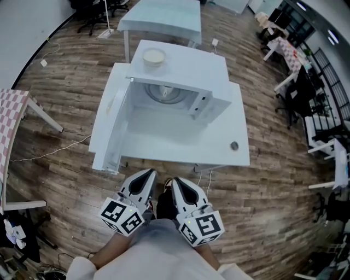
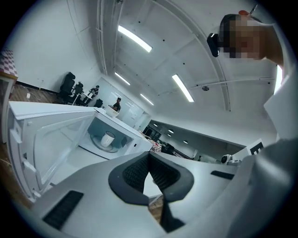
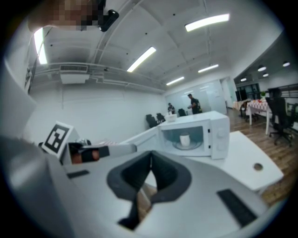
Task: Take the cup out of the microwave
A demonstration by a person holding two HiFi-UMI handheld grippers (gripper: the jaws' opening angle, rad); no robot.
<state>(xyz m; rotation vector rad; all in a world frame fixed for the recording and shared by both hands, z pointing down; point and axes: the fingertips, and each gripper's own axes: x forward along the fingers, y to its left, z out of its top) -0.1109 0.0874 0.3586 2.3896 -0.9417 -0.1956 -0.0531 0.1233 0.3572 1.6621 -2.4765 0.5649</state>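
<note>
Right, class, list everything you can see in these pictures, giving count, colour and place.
microwave: one, white, on the table, its door open
cup: one, white, inside the microwave
bowl: one, cream, on top of the microwave
table: one, white, under the microwave
second table: one, pale, behind the first
floor: brown wood planks
left gripper: one, grey, shut and empty, short of the table
right gripper: one, grey, shut and empty, beside the left gripper

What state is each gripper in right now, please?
Left gripper: closed, holding nothing.
Right gripper: closed, holding nothing.
</note>
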